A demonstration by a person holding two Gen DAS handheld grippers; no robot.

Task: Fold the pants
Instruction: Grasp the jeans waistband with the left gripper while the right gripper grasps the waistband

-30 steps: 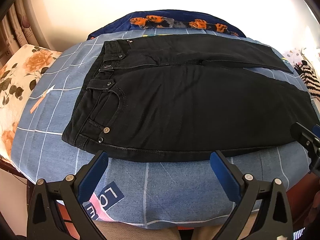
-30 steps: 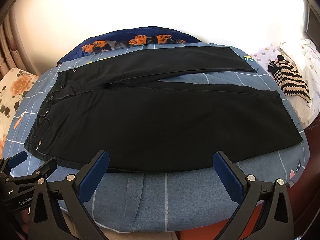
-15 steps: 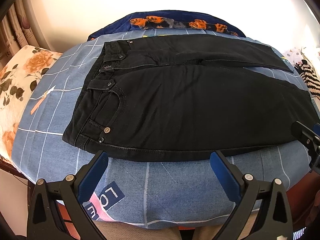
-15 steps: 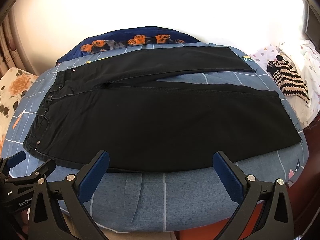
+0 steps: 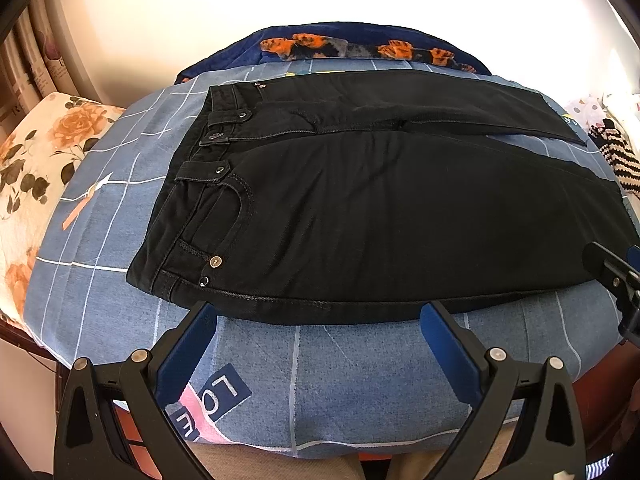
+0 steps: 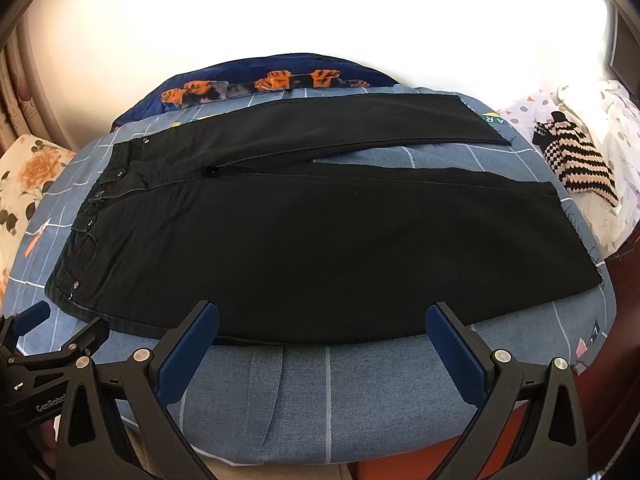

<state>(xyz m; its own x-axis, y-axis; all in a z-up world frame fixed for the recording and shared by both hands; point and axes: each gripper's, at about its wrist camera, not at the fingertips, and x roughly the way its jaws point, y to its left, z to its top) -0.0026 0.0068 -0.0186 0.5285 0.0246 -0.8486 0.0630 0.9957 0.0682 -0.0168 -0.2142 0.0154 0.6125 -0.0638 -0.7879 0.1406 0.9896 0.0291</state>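
Black jeans [image 5: 380, 216] lie flat on the blue checked bedspread [image 5: 320, 380], long axis left to right: waistband left, leg hems right. Left gripper [image 5: 318, 316] and right gripper [image 6: 322, 318] hover at the near edge, jaws spread wide, holding nothing.

A bedroom in a home, by the look of it. The work surface is a bed covered with a blue checked quilt [image 5: 100, 216], soft and rounded at its edges. A floral pillow [image 5: 36, 160] lies at one end, a dark blue blanket with orange flowers [image 6: 260, 80] along the far side, and a striped knitted piece [image 6: 576, 160] on spotted bedding — the backlit wall behind is too washed out to read.
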